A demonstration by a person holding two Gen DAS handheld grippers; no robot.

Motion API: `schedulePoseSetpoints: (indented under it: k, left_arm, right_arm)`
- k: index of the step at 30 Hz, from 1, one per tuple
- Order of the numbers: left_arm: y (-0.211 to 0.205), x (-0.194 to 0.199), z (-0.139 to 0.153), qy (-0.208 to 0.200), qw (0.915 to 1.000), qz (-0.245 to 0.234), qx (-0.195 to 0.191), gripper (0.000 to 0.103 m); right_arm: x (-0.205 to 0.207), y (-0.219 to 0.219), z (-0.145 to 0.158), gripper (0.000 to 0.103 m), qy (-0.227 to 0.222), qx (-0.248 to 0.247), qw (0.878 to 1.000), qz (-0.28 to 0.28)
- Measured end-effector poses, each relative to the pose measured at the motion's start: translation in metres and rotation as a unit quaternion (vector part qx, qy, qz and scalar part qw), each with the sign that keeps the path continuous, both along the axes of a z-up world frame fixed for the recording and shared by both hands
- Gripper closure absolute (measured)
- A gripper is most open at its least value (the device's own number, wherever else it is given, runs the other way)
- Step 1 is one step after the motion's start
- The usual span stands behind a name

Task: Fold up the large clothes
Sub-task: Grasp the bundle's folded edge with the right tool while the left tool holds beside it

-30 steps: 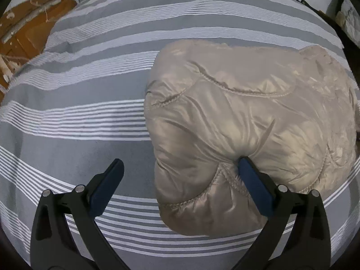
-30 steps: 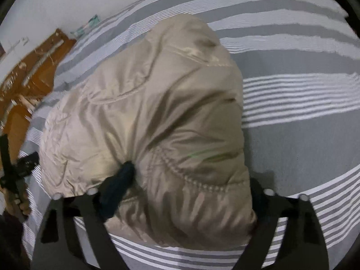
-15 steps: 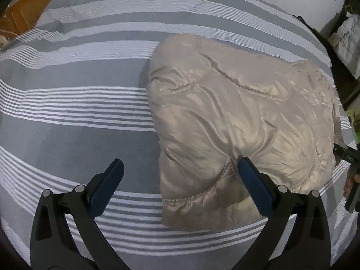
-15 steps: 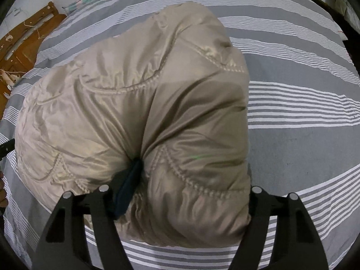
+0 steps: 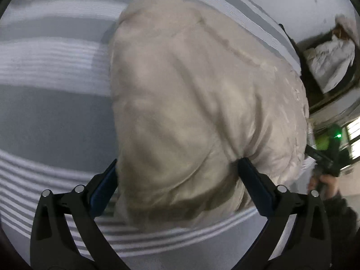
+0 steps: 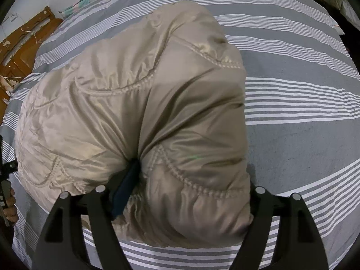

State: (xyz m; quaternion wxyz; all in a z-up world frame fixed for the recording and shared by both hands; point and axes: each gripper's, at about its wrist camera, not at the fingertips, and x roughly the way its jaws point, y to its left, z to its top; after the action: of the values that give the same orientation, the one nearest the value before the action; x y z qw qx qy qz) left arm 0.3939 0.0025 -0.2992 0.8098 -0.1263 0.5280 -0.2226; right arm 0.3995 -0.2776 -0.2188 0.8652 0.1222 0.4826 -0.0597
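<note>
Right wrist view — both grippers [image 6: 186,186] [image 5: 177,180] wide around beige jacket [image 6: 135,103], unlabelled.

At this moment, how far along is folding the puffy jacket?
Done: the beige jacket sits bundled compactly on the striped bedsheet. In hand: both grippers, left and right, straddle its near edge, pressing in. Left: whether another fold follows is unclear; release remains.

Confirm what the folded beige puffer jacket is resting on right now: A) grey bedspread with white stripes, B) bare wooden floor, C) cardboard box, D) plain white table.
A: the jacket lies on the grey, white-striped bedspread, which shows around it in both wrist views.
</note>
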Motion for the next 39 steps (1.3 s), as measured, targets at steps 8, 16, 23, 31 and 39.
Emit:
schedulePoseSetpoints:
  k: [8,16,23,31,39]
  left_arm:
    - [-0.027,0.008,0.018,-0.004,0.9907,-0.009,0.136,0.012]
    - [-0.022,0.022,0.013,0.023,0.9889,-0.002,0.146,0.003]
    - [-0.035,0.009,0.02,-0.045,0.9733,-0.013,0.225,0.003]
    - [-0.032,0.0,0.028,-0.077,0.9644,-0.025,0.252,0.024]
    - [-0.014,-0.005,0.029,-0.07,0.9713,-0.008,0.227,0.038]
  right_arm:
    - [-0.001,-0.007,-0.003,0.026,0.002,0.012,1.0,-0.007]
    - [-0.001,-0.019,-0.006,0.026,0.005,0.022,1.0,-0.009]
    - [-0.003,-0.02,-0.007,0.026,0.0,0.022,1.0,-0.009]
    - [-0.009,-0.022,-0.009,0.025,-0.009,0.024,1.0,-0.016]
    - [-0.024,-0.036,-0.009,0.042,-0.016,0.078,0.997,-0.019]
